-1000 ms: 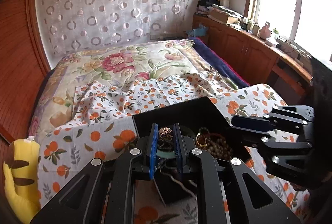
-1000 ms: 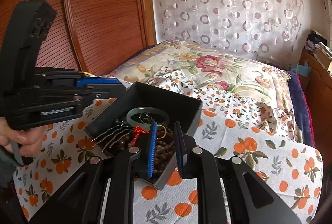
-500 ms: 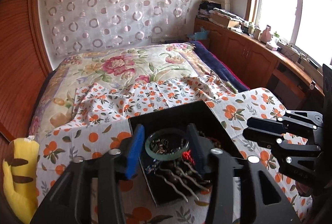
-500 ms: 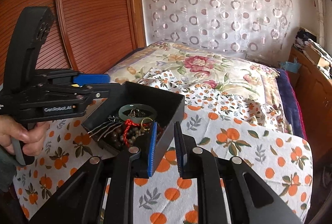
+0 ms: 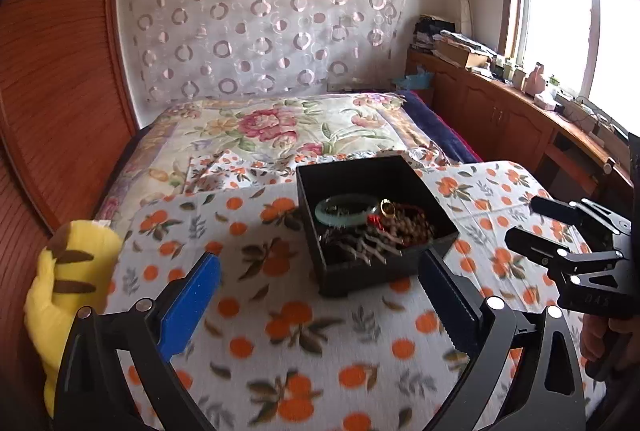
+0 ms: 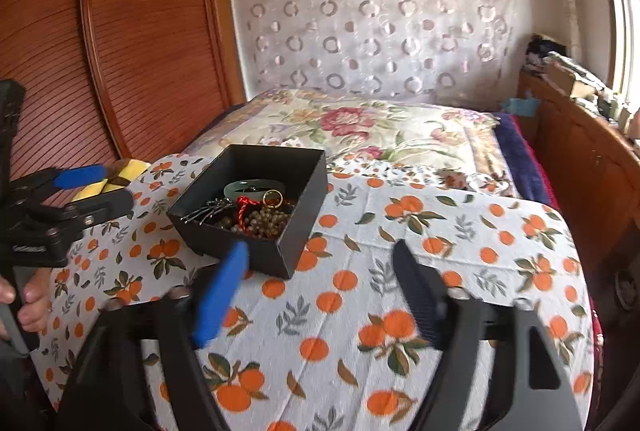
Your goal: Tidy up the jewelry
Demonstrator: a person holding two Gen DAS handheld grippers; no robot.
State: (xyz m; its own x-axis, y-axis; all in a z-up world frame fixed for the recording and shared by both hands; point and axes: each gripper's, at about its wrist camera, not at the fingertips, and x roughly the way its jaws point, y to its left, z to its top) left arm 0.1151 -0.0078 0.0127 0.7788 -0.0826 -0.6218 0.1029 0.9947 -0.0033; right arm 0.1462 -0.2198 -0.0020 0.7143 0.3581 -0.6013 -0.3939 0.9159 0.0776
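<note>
Apparently finished, both grippers hung clear of the black box (image 5: 376, 227) on the orange-print cloth (image 5: 280, 319). The left gripper (image 5: 320, 295) and right gripper (image 6: 316, 287) each had jaws spread wide, holding nothing. Inside the box lay a green bangle (image 5: 347, 209), brown beads (image 6: 270, 219), a gold ring (image 6: 273, 197) and hairpins (image 5: 368, 245), gathered together for tidiness.
</note>
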